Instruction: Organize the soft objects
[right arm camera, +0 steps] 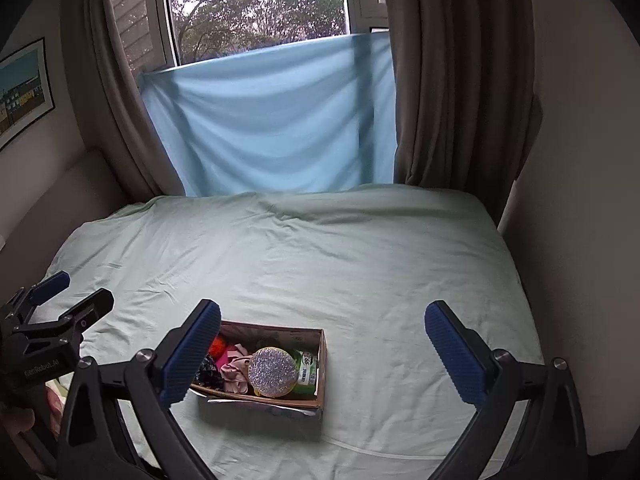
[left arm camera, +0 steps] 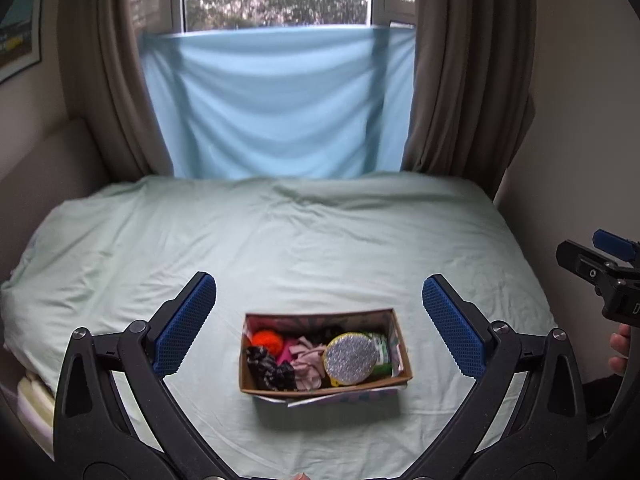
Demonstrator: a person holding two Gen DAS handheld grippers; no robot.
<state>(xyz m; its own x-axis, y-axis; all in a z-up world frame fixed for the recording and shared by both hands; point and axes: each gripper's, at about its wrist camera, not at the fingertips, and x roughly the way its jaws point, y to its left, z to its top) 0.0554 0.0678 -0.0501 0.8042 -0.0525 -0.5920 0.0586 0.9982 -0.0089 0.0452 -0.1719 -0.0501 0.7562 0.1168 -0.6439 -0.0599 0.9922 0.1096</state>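
Note:
An open cardboard box (left arm camera: 394, 330) (right arm camera: 322, 356) sits on the bed near its front edge. It holds an orange pom-pom (left arm camera: 266, 339), a black scrunchie (left arm camera: 266, 368), pale pink cloth (left arm camera: 308, 364) (right arm camera: 236, 370), a round glittery sponge (left arm camera: 351, 358) (right arm camera: 273, 370) and a green packet (left arm camera: 382, 350) (right arm camera: 308, 372). My left gripper (left arm camera: 320, 322) is open and empty, above and in front of the box. My right gripper (right arm camera: 322, 344) is open and empty, with the box below its left finger. Each gripper shows at the edge of the other's view.
The bed (left arm camera: 300, 240) (right arm camera: 360, 272) has a wrinkled pale green sheet. A light blue cloth (left arm camera: 276, 104) hangs over the window between brown curtains (left arm camera: 468, 80). Walls stand close on both sides. A framed picture (right arm camera: 22, 92) hangs on the left wall.

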